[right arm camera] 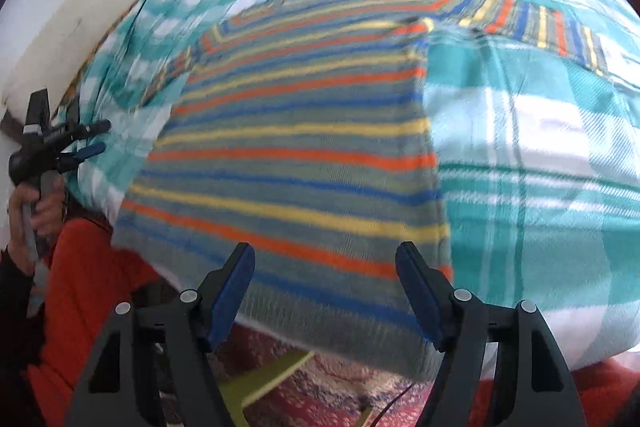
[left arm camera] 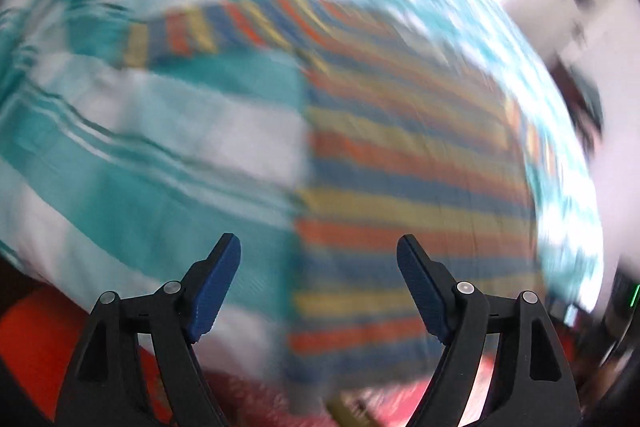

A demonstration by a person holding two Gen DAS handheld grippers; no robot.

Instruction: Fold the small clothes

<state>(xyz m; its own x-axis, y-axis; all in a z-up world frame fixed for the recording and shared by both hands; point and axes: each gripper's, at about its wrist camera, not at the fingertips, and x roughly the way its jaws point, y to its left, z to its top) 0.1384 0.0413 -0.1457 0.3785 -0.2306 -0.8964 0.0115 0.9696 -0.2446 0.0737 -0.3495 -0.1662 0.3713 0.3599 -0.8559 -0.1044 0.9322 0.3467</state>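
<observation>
A small knitted sweater [right arm camera: 300, 147] with orange, yellow and blue stripes lies flat on a teal and white checked cloth [right arm camera: 540, 147]. One sleeve [right arm camera: 540, 23] stretches out to the far right. My right gripper [right arm camera: 325, 249] hovers open over the sweater's near hem with nothing between its fingers. The left wrist view is blurred. In it the sweater [left arm camera: 400, 155] fills the right half and the checked cloth [left arm camera: 140, 147] the left. My left gripper [left arm camera: 318, 243] is open and empty above the sweater's edge. The right wrist view shows the left gripper [right arm camera: 103, 137] off the cloth's left edge.
A hand [right arm camera: 28, 211] holds the left gripper's handle, beside a red garment [right arm camera: 80, 267] on the person. Below the cloth's near edge are a red patterned rug [right arm camera: 320, 395] and a yellow-green object [right arm camera: 272, 375]. A white wall [right arm camera: 60, 7] runs behind the cloth.
</observation>
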